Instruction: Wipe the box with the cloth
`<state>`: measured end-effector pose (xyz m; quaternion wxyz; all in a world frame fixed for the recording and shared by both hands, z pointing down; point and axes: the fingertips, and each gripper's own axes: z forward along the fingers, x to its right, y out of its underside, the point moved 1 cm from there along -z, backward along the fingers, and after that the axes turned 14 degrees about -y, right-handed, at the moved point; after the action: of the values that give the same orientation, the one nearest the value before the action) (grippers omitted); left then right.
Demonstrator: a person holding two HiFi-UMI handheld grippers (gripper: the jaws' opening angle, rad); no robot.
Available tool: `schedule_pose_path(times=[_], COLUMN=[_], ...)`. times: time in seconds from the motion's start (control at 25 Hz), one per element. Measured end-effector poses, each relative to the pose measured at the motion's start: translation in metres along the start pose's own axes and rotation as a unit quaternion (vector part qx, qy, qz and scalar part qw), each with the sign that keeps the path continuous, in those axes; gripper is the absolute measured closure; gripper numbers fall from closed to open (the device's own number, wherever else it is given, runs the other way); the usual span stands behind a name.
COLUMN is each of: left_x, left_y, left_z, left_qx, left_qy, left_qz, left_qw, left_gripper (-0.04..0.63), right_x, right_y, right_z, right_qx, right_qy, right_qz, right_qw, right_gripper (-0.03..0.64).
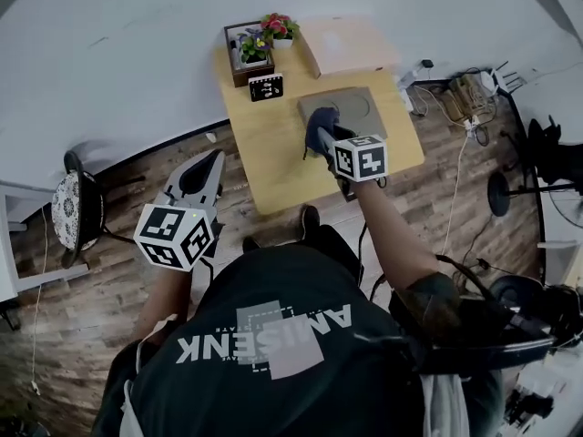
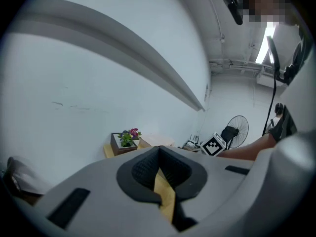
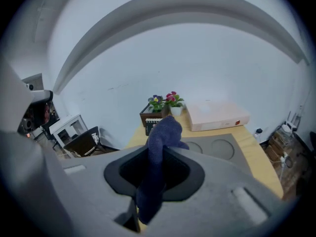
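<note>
Left gripper [image 1: 208,162] hangs off the near left corner of the wooden table [image 1: 273,157], over the plank floor, with its jaws pressed together at the tips and nothing between them; its own view [image 2: 158,149] shows only a thin strip of table top through the slit behind the pads. Further left a black chair [image 1: 71,209] stands by the wall. At the far left corner of the table sits a dark planter [image 1: 246,57] with flowers, and just in front of it stands a small marker card [image 1: 266,87]. In the middle of the table lies a grey tray [image 1: 355,106] with round hollows. Over its near left part the right gripper [image 1: 324,140] is held, its jaws pinching a dark blue cloth [image 1: 319,124]; in its own view [image 3: 159,149] the cloth [image 3: 165,130] runs up between the pads and bunches above the tips. The box [image 1: 351,48], flat and pale pink, lies beyond the tray at the far edge by the wall, apart from the cloth.
</note>
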<state>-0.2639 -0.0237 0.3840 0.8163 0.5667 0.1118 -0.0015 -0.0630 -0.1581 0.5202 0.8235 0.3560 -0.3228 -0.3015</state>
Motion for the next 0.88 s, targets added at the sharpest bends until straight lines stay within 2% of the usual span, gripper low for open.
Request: schedule_pose_path(times=[0.16,0.36,0.56,0.72,0.88], left_x=[0.03,0.06,0.088,0.114,0.126], left_y=[0.001,-0.006,-0.009,-0.006,-0.004], left_z=[0.021,0.053,0.085,0.103,0.113], left_qx=[-0.019,-0.012,-0.019,-0.026,-0.023], left_qy=[0.019,-0.028,-0.08,-0.086,-0.108], left_qz=[-0.006,0.043,0.047,0.054,0.041], left_qw=[0.9996,0.9986,0.9955,0.9945,0.9931], left_gripper=[0.595,0.595,0.595,0.595,0.595], right_x=[0.039,0.104,0.164,0.204,0.224], right_y=[-0.006,0.002,0.018,0.035,0.055], right_z=[-0.041,-0.079,-0.096,-0.1,-0.093], right_qx=[0.038,0.046,0.019,0.0,-0.029], right_qy=[0.025,0.053,0.052,0.048,0.038], right_qz=[0.023,0.05,0.038,0.04,0.036], right_qw=[0.999,0.996,0.998,0.998,0.998], right_gripper=[0.546,0.546,0.546,0.546,0.546])
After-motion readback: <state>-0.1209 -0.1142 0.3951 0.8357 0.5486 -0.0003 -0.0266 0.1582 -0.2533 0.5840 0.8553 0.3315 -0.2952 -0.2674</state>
